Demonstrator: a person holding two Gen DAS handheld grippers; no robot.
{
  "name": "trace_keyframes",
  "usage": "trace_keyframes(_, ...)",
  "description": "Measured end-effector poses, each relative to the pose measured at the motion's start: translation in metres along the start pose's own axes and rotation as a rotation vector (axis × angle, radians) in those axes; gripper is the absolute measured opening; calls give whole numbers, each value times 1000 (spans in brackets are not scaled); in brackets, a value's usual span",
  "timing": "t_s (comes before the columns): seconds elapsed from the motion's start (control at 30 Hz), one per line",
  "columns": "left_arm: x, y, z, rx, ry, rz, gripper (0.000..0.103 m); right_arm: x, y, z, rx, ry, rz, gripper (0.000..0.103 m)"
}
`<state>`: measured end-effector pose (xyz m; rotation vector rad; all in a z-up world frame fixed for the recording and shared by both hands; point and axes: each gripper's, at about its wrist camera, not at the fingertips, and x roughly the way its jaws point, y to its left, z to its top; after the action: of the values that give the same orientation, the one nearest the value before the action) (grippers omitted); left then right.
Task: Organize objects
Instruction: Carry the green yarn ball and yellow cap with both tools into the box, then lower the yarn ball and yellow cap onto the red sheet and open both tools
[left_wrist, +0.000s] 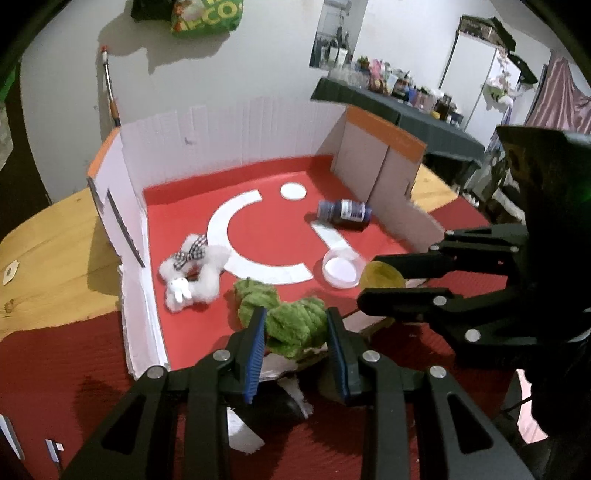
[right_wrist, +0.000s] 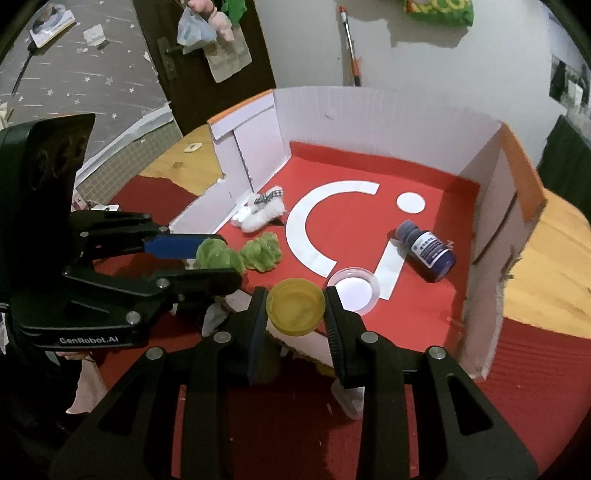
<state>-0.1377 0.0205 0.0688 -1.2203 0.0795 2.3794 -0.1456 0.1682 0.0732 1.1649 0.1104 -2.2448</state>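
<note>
Nearest the onlooker, the right gripper (right_wrist: 295, 308) has its fingers (right_wrist: 258, 314) closed on a yellow cap (right_wrist: 295, 312). The cap is round and shallow, its hollow face turned up, and it hangs over the torn front edge of the open cardboard box (right_wrist: 369, 110). The clear dish (right_wrist: 354, 290) lies just ahead and slightly to the right of those fingers; this is the relation the coming placement likely turns on, and the right hand is plainly the nearer one.

Beside it, the left gripper (left_wrist: 295, 343) has its fingers (left_wrist: 256, 343) partly closed on one end of a green plush toy (left_wrist: 291, 321). The toy is soft, lumpy and segmented. Its long axis runs forward and leftward from the fingers onto the red box floor (left_wrist: 266, 229), where its far end appears to rest; a limp body of this kind will probably sag once released.

Farther in, a white plush bunny (left_wrist: 194, 269) with a checked bow lies near the left wall. A dark blue bottle (left_wrist: 345, 212) lies on its side towards the right wall, just beyond the dish. The box stands on a wooden desk (left_wrist: 48, 251) partly covered with red cloth.
</note>
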Motion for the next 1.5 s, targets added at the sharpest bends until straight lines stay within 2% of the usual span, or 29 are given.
trace_keyframes(0.27, 18, 9, 1, 12, 64, 2, 33, 21, -7, 5, 40, 62, 75, 29)
trace_keyframes(0.6, 31, 16, 3, -6, 81, 9, 33, 38, -13, 9, 62, 117, 75, 29)
trace_keyframes(1.1, 39, 22, 10, -23, 39, 82, 33, 35, -43, 8, 92, 84, -100, 29)
trace_keyframes(1.5, 46, 21, 10, -17, 26, 111, 33, 37, -36, 4, 53, 82, -151, 29)
